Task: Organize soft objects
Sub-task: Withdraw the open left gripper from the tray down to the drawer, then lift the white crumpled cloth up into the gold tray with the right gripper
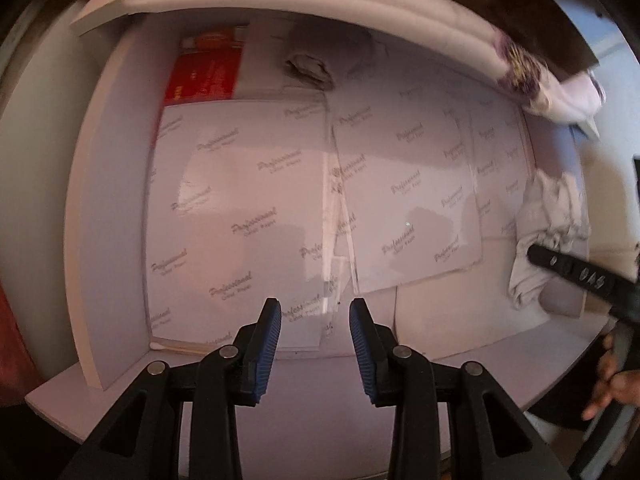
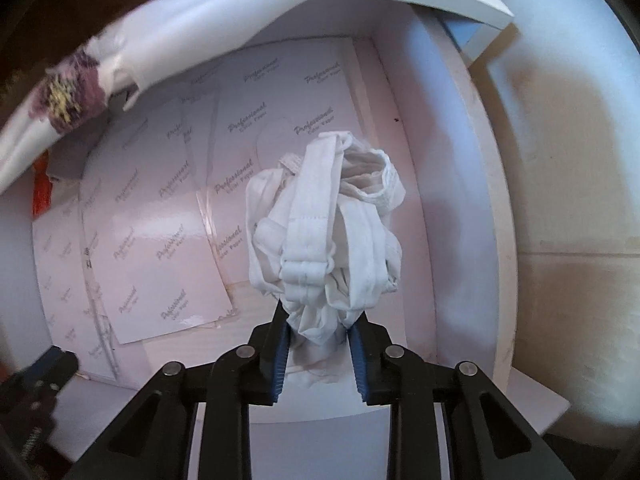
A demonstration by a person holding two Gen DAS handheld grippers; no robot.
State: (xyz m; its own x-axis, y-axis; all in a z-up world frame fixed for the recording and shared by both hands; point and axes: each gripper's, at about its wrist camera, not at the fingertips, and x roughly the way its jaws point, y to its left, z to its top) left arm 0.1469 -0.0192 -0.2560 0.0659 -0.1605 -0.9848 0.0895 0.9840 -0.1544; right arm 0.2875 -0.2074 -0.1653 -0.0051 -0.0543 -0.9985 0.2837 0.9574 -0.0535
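Observation:
My right gripper (image 2: 318, 330) is shut on a crumpled white cloth bundle (image 2: 326, 220) and holds it inside a white shelf compartment, near its right wall. The same bundle (image 1: 548, 220) shows in the left wrist view at the right, with the right gripper's fingers (image 1: 560, 264) reaching in. My left gripper (image 1: 315, 312) is open and empty at the compartment's front. A small grey crumpled cloth (image 1: 308, 66) lies at the back. A white cloth with a purple flower pattern (image 1: 524, 68) hangs from the shelf above; it also shows in the right wrist view (image 2: 68, 100).
The compartment floor is lined with white sheets printed "Professional" (image 1: 240, 208). A red and white package (image 1: 208, 68) lies at the back left. White side walls (image 1: 108, 200) (image 2: 472, 184) close in the compartment. A dark object (image 1: 520, 4) rests on the shelf above.

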